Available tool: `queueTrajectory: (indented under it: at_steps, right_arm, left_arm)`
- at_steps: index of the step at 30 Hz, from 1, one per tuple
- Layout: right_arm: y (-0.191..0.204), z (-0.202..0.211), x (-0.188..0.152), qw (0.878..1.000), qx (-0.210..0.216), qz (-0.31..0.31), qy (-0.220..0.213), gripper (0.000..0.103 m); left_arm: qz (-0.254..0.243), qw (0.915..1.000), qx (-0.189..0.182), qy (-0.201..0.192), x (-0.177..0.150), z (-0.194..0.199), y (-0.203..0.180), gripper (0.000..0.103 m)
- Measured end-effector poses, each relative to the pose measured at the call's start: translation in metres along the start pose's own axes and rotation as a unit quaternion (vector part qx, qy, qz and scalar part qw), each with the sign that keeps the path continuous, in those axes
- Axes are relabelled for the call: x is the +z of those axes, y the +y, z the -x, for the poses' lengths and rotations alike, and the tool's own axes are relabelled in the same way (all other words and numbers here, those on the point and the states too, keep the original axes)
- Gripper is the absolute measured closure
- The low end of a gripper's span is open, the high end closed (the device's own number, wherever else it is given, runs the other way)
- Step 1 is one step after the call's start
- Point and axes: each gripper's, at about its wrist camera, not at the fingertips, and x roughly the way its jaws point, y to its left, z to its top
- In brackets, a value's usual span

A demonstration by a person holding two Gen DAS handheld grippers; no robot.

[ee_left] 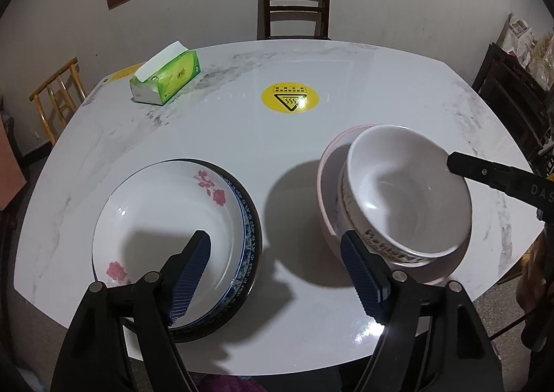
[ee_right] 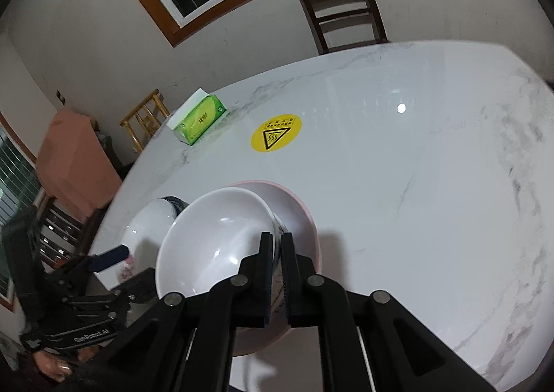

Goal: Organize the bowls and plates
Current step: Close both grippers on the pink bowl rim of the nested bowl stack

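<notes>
A white plate with red roses (ee_left: 166, 219) tops a stack with a blue-patterned plate (ee_left: 251, 236) and a dark one beneath, near left on the marble table (ee_left: 277, 156). To the right, a white "Rabbit" bowl (ee_left: 408, 198) sits tilted inside a pink bowl (ee_left: 329, 215). My left gripper (ee_left: 275, 236) is open: one finger hangs over the rose plate, the other stands beside the white bowl's near wall. My right gripper (ee_right: 277, 238) is shut on the white bowl's (ee_right: 214, 239) rim, over the pink bowl (ee_right: 297, 208). It enters the left wrist view from the right, right gripper (ee_left: 457, 163).
A green tissue box (ee_left: 166, 79) lies at the far left of the table, and a yellow warning sticker (ee_left: 290, 98) marks its middle. A dark chair (ee_left: 294, 1) stands behind the table and a wooden chair (ee_left: 59, 98) to the left. A hand (ee_right: 55, 366) holds the left gripper.
</notes>
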Motion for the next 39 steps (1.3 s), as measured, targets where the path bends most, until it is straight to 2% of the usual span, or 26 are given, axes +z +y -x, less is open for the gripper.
queueTrajectory:
  at_steps: [2,5,11,13,20,24,31,35,39]
  right_arm:
    - [-0.009,-0.003,0.000,0.999,0.030,-0.022,0.007,0.095]
    - [-0.015,-0.006,0.001,0.998,0.050,-0.040,0.008,0.095]
    - [-0.030,0.011,-0.002,0.993,0.087,-0.074,-0.026,0.095]
    - [-0.032,0.016,-0.003,0.993,0.084,-0.073,-0.032,0.095]
    - [-0.031,0.026,-0.017,0.998,0.035,-0.041,-0.034,0.095]
    - [-0.034,0.025,-0.022,0.999,0.016,-0.033,-0.023,0.095]
    - [-0.040,0.018,-0.022,0.999,0.024,-0.047,-0.006,0.095]
    - [-0.039,0.014,-0.022,0.999,0.019,-0.047,0.009,0.095]
    - [-0.038,0.007,-0.024,0.998,0.013,-0.048,0.028,0.095]
  left_arm:
    - [0.003,1.0000,-0.004,0.003,0.001,-0.002,0.001,0.026]
    - [0.009,0.9998,-0.013,0.010,0.002,-0.005,0.002,0.025]
    - [0.024,0.9994,-0.019,0.018,0.003,-0.006,0.009,0.026]
    - [0.034,0.9992,-0.016,0.013,0.004,-0.004,0.014,0.026]
    - [0.051,0.9981,-0.027,0.019,0.004,-0.007,0.025,0.027]
    - [0.055,0.9963,-0.058,0.031,0.003,-0.011,0.023,0.032]
    - [0.072,0.9900,-0.102,0.065,0.010,-0.023,0.026,0.037]
    - [0.071,0.9873,-0.119,0.078,0.012,-0.028,0.024,0.045]
    - [0.065,0.9864,-0.127,0.082,0.015,-0.029,0.020,0.061]
